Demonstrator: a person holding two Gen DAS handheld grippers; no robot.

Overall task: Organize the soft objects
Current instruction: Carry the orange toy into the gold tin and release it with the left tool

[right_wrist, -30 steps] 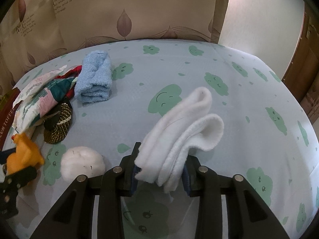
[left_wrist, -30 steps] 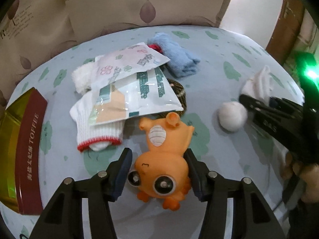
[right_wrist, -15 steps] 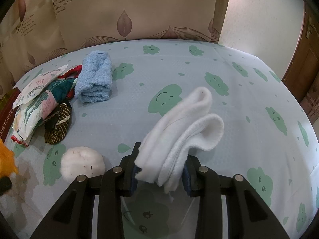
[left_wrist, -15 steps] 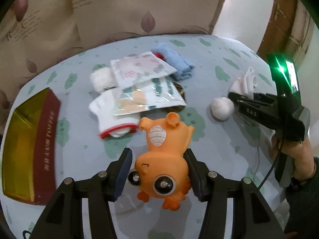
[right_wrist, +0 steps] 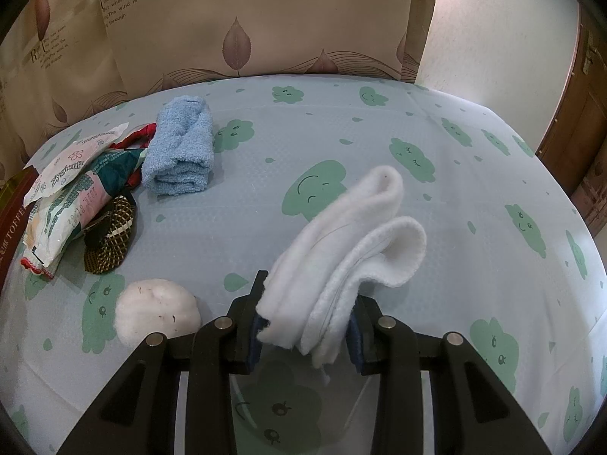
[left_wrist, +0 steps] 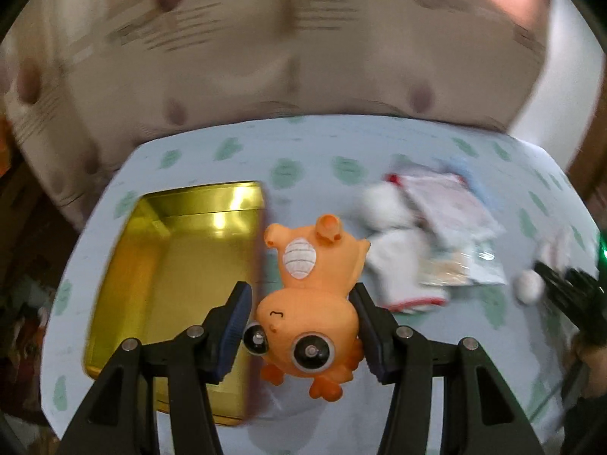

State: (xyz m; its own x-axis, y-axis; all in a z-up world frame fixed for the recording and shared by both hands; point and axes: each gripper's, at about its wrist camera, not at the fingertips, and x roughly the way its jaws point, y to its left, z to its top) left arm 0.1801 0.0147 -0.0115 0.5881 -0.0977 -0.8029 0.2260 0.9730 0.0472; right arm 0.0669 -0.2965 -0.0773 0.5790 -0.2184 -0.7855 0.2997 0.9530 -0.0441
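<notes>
My left gripper is shut on an orange squishy animal toy, lifted above the table beside an open gold tin at the left. My right gripper is shut on a folded white fleece cloth, low over the cloud-print tablecloth. A white cotton ball lies just left of the right gripper. A folded blue towel rests further back on the left.
Plastic packets, a white glove with red trim and a dark woven pouch form a pile left of centre. The red tin side shows at the left edge. Beige cushions back the table; a wooden door stands right.
My left gripper, still holding the orange toy, has risen and swung left, so the gold tin now lies under it and the pile sits off to the right. The right gripper has not moved.
</notes>
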